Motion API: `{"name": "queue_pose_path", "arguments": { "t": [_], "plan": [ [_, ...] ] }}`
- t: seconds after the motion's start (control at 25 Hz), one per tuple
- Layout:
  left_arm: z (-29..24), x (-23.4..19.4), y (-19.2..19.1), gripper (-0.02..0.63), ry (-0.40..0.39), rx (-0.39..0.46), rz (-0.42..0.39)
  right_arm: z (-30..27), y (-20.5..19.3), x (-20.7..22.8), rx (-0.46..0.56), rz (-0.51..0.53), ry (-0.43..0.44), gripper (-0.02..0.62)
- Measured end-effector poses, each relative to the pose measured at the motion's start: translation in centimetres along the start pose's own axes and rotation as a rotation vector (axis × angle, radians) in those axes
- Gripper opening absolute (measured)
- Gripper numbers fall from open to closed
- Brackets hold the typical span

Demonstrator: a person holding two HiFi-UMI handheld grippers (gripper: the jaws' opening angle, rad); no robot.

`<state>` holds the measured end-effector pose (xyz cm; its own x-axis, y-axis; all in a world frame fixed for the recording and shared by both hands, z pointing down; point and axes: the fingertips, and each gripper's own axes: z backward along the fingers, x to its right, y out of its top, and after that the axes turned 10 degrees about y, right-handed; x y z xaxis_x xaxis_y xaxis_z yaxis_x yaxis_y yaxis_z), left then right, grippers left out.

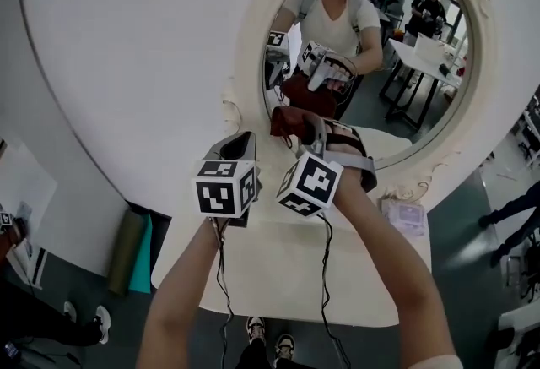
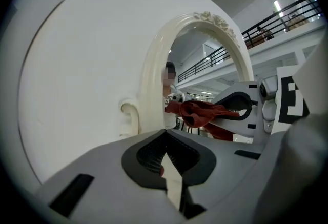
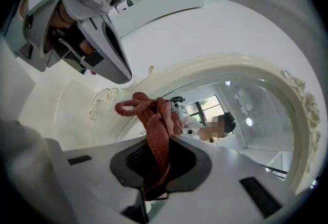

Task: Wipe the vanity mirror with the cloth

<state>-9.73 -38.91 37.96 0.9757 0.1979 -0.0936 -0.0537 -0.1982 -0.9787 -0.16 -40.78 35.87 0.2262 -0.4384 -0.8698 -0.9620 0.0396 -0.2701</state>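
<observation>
Near lower-left rim of vanity mirror [image 1: 396, 97], right tongs [image 1: 309, 127] clench the red cloth [image 1: 288, 118], left tongs [image 1: 240, 141] just beside, closed on nothing.

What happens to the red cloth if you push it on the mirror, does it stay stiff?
Probably floppy: the cloth bunches in loose folds and loops at the right tool. It likely squashes flat against the mirror rather than sliding stiffly. It seems light, since one pinch holds it.
</observation>
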Motion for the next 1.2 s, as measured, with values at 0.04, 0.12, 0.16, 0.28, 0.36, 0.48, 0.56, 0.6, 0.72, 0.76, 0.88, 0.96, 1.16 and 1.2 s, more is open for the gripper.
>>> {"name": "queue_pose_path", "arguments": {
  "t": [0.04, 0.12, 0.16, 0.28, 0.36, 0.48, 0.56, 0.6, 0.72, 0.76, 0.88, 0.96, 1.16, 1.2],
  "plan": [
    [0.1, 0.7, 1.8, 0.006, -0.007, 0.024, -0.008, 1.1, 0.1, 1.9, 0.003, 0.002, -0.033, 0.058],
    [0.7, 2.2, 5.2, 0.006, -0.019, 0.070, -0.020, 3.5, 0.2, 5.5, 0.007, 0.009, -0.096, 0.058],
    [1.1, 2.9, 6.8, 0.006, -0.023, 0.089, -0.024, 4.7, 0.3, 7.1, 0.007, 0.015, -0.124, 0.058],
    [2.1, 4.8, 11.5, 0.006, -0.033, 0.146, -0.046, 8.2, 0.3, 11.9, 0.000, 0.045, -0.208, 0.058],
    [2.3, 6.3, 15.1, 0.006, -0.042, 0.191, -0.068, 10.2, 0.1, 15.6, -0.011, 0.071, -0.277, 0.058],
    [2.5, 8.1, 19.5, 0.006, -0.062, 0.239, -0.076, 12.9, -0.2, 20.7, -0.020, 0.079, -0.364, 0.058],
    [2.7, 8.8, 21.8, 0.006, -0.073, 0.259, -0.083, 14.5, -0.1, 23.2, -0.023, 0.078, -0.411, 0.058],
    [2.8, 9.1, 22.8, 0.006, -0.077, 0.270, -0.090, 15.3, 0.0, 24.3, -0.026, 0.083, -0.435, 0.058],
    [3.2, 10.0, 25.5, 0.006, -0.095, 0.305, -0.100, 16.7, 0.1, 26.9, -0.041, 0.093, -0.487, 0.058],
    [3.3, 10.4, 26.3, 0.006, -0.105, 0.314, -0.098, 17.0, 0.1, 27.6, -0.045, 0.092, -0.499, 0.058],
    [3.3, 11.5, 28.2, 0.006, -0.129, 0.336, -0.102, 17.6, -0.1, 29.5, -0.064, 0.100, -0.537, 0.058],
    [3.3, 12.2, 28.7, 0.006, -0.141, 0.343, -0.117, 17.6, -0.4, 30.1, -0.090, 0.111, -0.548, 0.058],
    [2.8, 13.0, 28.2, 0.006, -0.158, 0.336, -0.121, 16.8, -1.2, 30.4, -0.131, 0.132, -0.542, 0.058],
    [2.7, 13.0, 27.9, 0.006, -0.157, 0.332, -0.117, 16.5, -1.2, 30.3, -0.133, 0.133, -0.535, 0.058]
  ]
}}
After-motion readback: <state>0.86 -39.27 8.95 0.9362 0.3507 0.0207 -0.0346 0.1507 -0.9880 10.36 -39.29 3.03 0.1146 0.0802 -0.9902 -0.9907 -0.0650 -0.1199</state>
